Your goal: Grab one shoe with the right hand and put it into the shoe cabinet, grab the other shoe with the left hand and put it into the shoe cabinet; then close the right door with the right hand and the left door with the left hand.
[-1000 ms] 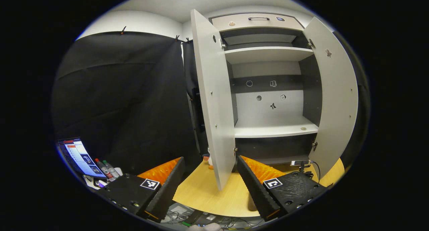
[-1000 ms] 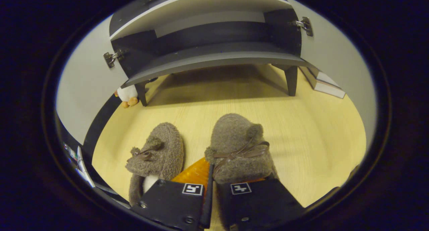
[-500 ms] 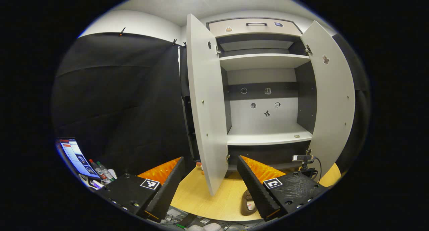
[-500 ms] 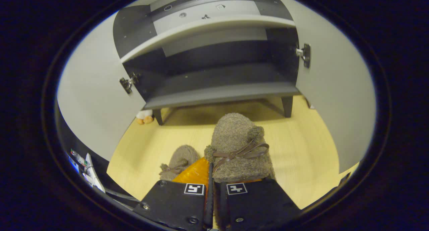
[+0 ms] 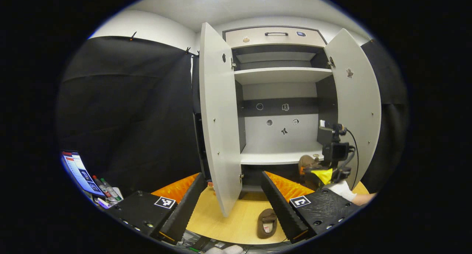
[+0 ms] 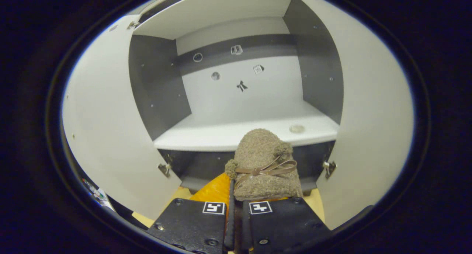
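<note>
Both doors of the shoe cabinet (image 6: pixel 236 99) stand wide, the left door (image 6: pixel 107 128) and right door (image 6: pixel 368 136) flanking an open mouth. The white shelf (image 6: pixel 221 134) lies bare save a small round disc (image 6: pixel 297 128) near its right front corner.

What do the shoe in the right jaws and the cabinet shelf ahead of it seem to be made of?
The shoe looks like a fuzzy grey-brown fleece or wool-like fabric, going by its nubby, matte pile, with a smooth brown bow that could be leather or an imitation. The shelf appears to be white laminated board: flat, even and slightly glossy, with a square edge.
</note>
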Demonstrator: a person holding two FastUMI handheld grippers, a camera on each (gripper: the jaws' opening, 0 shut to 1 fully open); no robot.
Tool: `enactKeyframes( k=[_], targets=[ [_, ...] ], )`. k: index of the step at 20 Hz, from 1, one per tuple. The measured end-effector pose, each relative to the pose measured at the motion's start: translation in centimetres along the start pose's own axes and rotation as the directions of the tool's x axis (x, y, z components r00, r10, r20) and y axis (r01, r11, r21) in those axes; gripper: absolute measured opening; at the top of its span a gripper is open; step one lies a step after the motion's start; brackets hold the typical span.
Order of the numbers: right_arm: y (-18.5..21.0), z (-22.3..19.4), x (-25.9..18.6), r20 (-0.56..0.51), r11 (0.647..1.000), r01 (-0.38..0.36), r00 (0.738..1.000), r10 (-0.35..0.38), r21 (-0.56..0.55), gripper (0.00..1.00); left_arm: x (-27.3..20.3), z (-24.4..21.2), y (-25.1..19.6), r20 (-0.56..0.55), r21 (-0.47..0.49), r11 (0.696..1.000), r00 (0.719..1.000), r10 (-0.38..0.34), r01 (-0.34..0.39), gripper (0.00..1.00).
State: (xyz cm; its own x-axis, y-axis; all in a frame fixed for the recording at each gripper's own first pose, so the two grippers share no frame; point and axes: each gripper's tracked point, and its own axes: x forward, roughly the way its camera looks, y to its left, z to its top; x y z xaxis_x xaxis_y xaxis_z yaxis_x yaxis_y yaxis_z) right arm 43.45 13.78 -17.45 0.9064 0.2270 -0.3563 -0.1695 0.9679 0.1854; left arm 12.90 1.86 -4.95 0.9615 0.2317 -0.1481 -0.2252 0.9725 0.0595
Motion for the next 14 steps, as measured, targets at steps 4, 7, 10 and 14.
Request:
enactKeyframes(
  k=[4, 7, 10, 14],
  targets=[
    [0.5, 7.7, 3.8, 0.090, 1.000, 0.029, 0.996, -0.028, -0.004, 0.11, -0.1, 0.2, -0.1, 0.007, -0.006, 1.000, 1.000, 0.006, -0.005, 0.96],
    [0.1, 11.2, 7.6, 0.102, 0.997, 0.070, 0.993, -0.066, -0.037, 0.12, -0.4, 0.5, -0.2, 0.013, -0.007, 1.000, 1.000, 0.010, -0.009, 0.96],
    [-1.1, 13.2, 11.4, 0.079, 0.991, 0.128, 0.989, -0.124, -0.049, 0.11, -0.6, 0.4, -0.6, 0.012, 0.005, 1.000, 1.000, 0.011, -0.012, 0.96],
    [-3.1, 12.5, 16.0, -0.036, 0.981, 0.180, 0.982, -0.183, -0.077, 0.11, -0.9, 0.0, -0.9, -0.002, -0.004, 1.000, 1.000, 0.017, -0.017, 0.96]
  ],
)
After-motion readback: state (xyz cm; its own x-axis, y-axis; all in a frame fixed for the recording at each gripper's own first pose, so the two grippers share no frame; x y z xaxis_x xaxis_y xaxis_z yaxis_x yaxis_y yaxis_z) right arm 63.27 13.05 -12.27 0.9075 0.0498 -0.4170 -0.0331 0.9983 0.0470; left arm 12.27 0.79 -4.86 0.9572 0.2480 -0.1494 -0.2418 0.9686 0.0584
